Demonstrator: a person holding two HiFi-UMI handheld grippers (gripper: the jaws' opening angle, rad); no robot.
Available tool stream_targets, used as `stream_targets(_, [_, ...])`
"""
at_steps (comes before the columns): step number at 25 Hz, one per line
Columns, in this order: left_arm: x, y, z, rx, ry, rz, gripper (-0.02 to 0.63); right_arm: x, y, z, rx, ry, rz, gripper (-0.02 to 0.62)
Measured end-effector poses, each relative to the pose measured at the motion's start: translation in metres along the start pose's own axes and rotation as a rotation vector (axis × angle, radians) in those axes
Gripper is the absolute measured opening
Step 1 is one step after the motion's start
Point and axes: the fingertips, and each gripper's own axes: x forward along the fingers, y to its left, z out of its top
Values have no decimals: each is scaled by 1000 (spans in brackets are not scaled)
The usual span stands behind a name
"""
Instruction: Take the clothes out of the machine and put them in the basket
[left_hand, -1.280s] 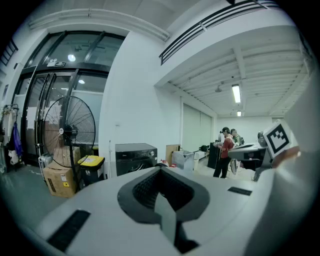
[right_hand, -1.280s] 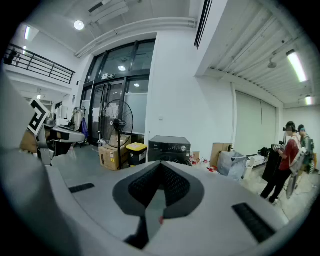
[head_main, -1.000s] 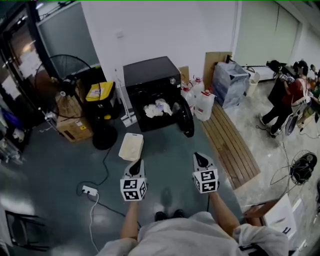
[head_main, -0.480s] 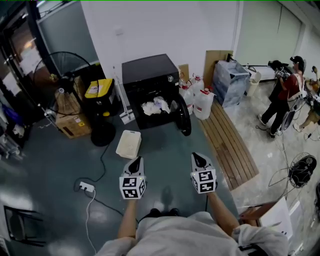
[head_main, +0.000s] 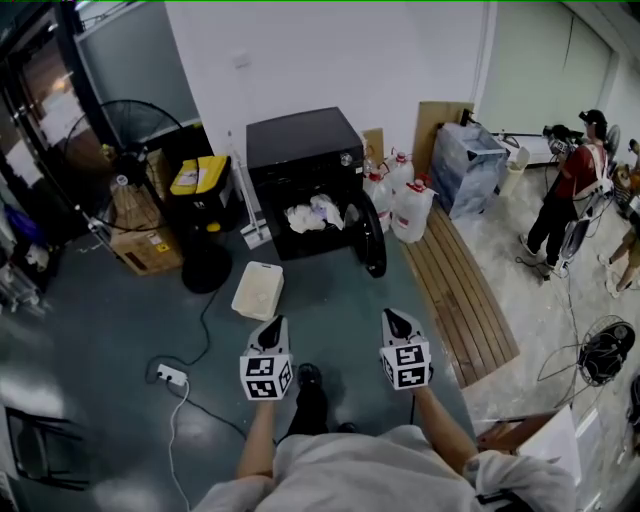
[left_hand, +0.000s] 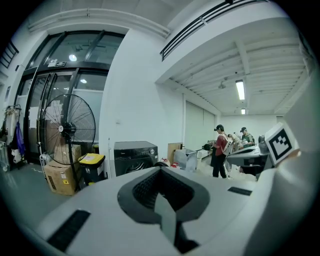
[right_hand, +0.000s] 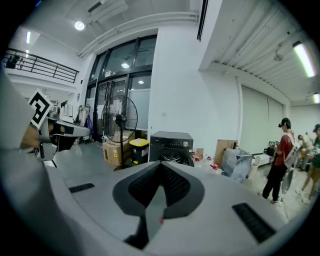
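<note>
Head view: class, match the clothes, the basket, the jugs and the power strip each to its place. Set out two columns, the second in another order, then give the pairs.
Column one
1. clothes
2. basket
3. jugs
4. power strip

Column two
A. on the floor, lower left of the picture
B. inside the open machine
C. standing right of the machine
D. on the floor just in front of the machine

Pairs: 1-B, 2-D, 3-C, 4-A
</note>
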Motion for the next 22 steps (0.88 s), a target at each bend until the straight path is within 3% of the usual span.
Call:
stream_targets(7, [56, 31, 5, -13, 1, -12, 17, 60, -5, 10, -10, 17, -1, 23])
stream_targets(22, [218, 144, 69, -25, -13, -99, 17, 234, -18, 84, -50, 46, -70, 23])
